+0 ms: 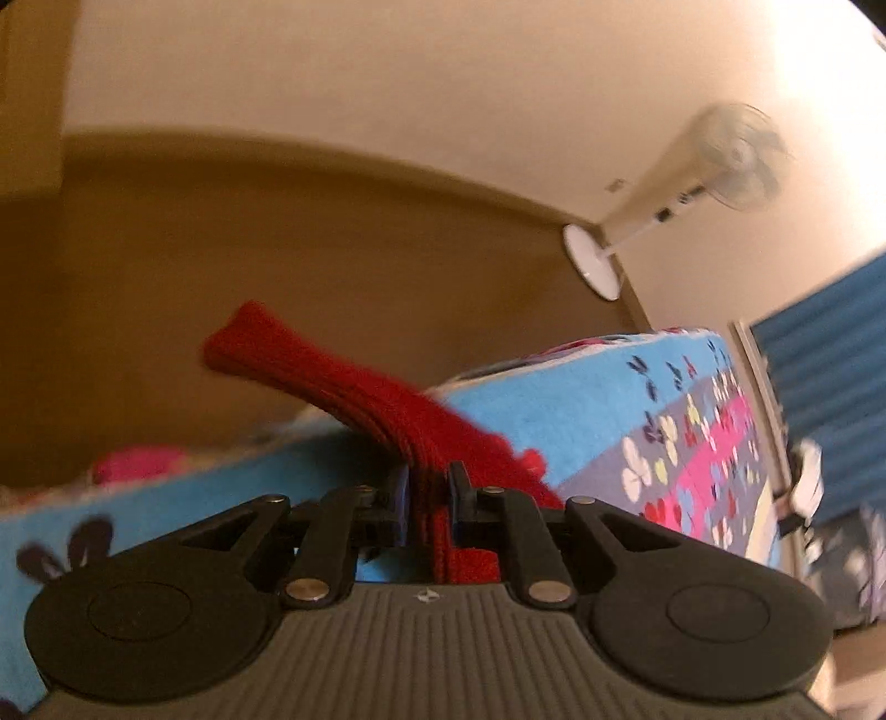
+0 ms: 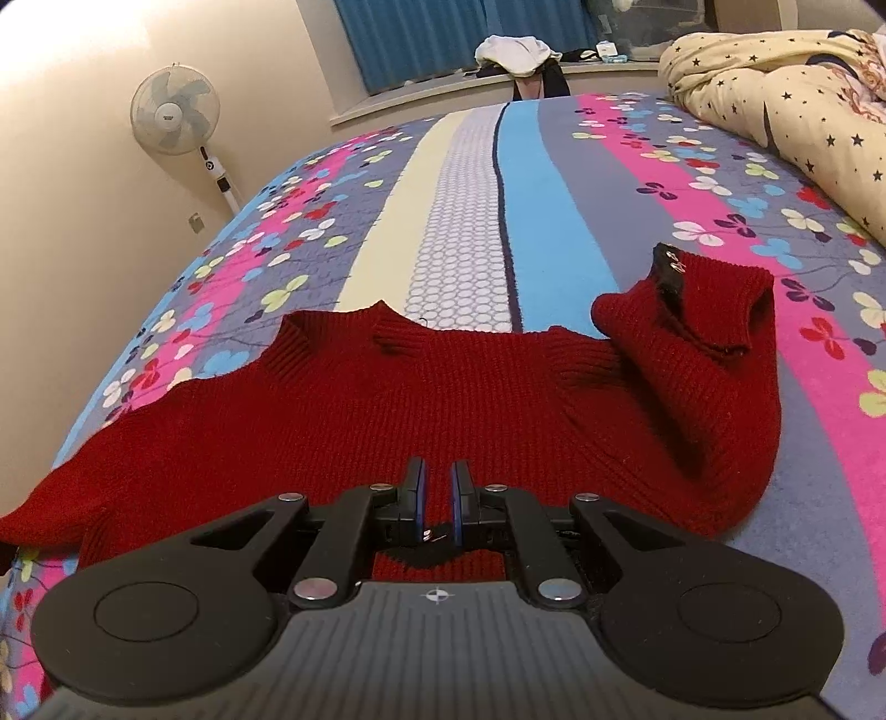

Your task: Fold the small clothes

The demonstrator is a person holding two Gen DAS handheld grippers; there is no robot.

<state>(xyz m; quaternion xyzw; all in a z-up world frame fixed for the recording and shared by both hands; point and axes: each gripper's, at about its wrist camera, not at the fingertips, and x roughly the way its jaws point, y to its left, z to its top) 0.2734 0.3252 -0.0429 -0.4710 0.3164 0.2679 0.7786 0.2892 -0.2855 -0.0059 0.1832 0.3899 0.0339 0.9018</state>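
Observation:
A small dark red knitted sweater (image 2: 354,410) lies spread flat on the flowered bedspread (image 2: 476,221), neck pointing away. Its right sleeve (image 2: 703,354) is bent upward with the cuff raised. My right gripper (image 2: 437,487) hovers over the sweater's lower middle with its fingers a narrow gap apart and nothing between them. In the left wrist view my left gripper (image 1: 429,482) is shut on a bunched fold of the red sweater (image 1: 343,382), which sticks out stiffly past the fingertips at the bed's edge. The left view is tilted and blurred.
A standing fan (image 2: 177,116) is by the wall left of the bed; it also shows in the left wrist view (image 1: 731,160). A star-patterned cream quilt (image 2: 786,94) lies at the bed's far right. Clothes (image 2: 520,55) are piled on the window sill beneath blue curtains (image 2: 410,39).

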